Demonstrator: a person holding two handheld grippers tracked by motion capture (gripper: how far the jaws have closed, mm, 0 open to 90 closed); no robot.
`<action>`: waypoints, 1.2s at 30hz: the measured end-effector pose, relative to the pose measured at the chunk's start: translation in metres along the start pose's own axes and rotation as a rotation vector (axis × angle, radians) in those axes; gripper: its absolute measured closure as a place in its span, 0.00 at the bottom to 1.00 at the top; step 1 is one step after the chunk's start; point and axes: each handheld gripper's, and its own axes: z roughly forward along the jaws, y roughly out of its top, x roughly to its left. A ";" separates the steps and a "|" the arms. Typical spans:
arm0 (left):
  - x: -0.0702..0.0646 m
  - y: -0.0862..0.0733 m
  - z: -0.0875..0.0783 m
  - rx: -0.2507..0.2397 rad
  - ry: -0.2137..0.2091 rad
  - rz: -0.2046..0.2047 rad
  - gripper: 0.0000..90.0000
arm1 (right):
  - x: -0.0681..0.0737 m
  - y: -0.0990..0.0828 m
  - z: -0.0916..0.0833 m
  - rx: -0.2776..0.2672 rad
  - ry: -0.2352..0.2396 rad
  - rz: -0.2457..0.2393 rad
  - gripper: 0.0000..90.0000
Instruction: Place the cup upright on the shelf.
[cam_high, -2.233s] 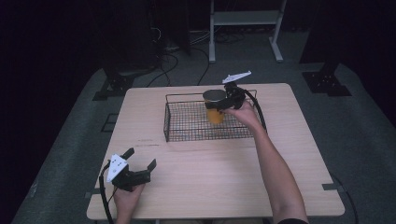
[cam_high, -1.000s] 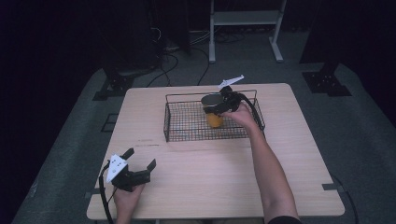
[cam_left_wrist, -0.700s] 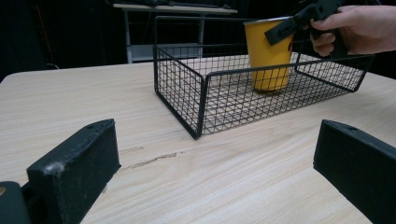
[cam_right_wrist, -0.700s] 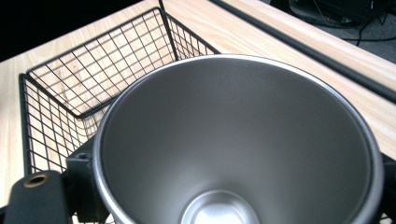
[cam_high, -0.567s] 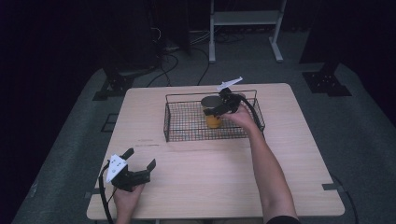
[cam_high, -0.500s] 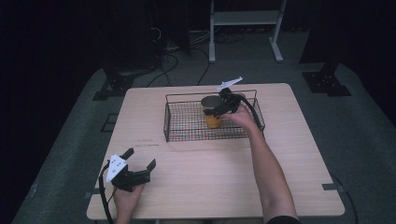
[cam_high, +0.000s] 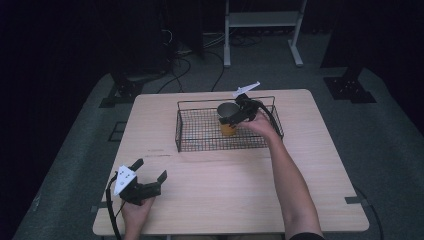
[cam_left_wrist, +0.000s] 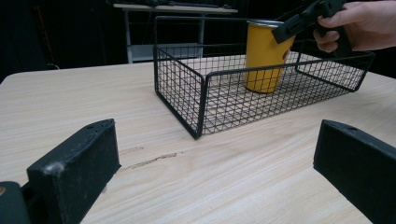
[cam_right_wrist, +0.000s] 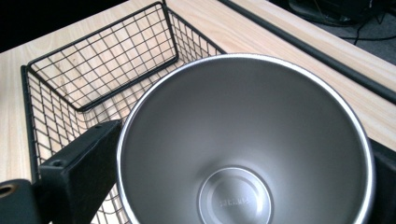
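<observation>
Now that my right gripper (cam_high: 231, 118) has lowered the yellow cup (cam_left_wrist: 266, 56) upright into the wire basket (cam_high: 200, 145), its jaws still clasp the rim; my left gripper (cam_high: 149, 176) waits open, so release seems next.

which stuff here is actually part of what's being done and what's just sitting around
In use:
- yellow cup, upright inside the wire basket
- right tool, jaws on either side of the cup's rim

Not in use:
- left tool, open, held low over the table near its front edge
- metal stand on the floor behind
</observation>
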 end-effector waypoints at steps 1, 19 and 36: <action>0.000 0.000 0.000 0.000 0.000 0.000 0.00 | 0.000 0.000 0.000 0.002 0.001 -0.001 0.02; 0.000 0.000 0.000 0.001 0.002 0.002 0.00 | -0.001 0.000 -0.013 0.001 -0.013 0.001 0.00; 0.000 0.000 0.001 0.005 0.009 0.000 0.00 | -0.007 0.000 -0.040 -0.063 -0.016 0.032 0.00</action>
